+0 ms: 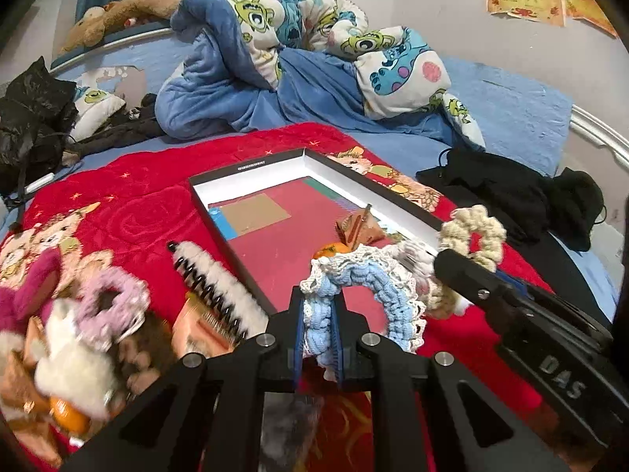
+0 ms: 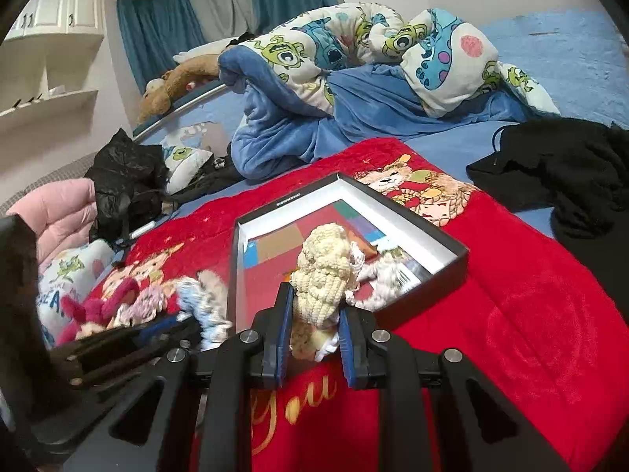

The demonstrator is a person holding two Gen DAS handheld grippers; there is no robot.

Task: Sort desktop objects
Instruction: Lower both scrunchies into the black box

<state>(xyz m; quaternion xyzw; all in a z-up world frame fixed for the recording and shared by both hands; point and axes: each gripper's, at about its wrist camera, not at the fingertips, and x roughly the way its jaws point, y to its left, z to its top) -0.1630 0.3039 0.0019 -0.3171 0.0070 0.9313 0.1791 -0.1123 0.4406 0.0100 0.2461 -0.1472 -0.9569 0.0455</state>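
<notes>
- While the left gripper [image 1: 320, 326] pinches a blue scrunchie [image 1: 346, 295] above the box's [image 1: 251, 165] near edge, ready to drop in, loose hair pieces crowd the red blanket [image 1: 129, 196] beside it.
- From the right wrist, the right gripper [image 2: 316, 326] clamps a cream scrunchie [image 2: 324, 271] over the same near edge; the box's far corner lies bare.

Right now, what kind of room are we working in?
Almost certainly a bedroom. The work surface is a red blanket spread over a bed, with a rumpled cartoon duvet behind it, a plush toy by the rail and teal curtains beyond.
</notes>
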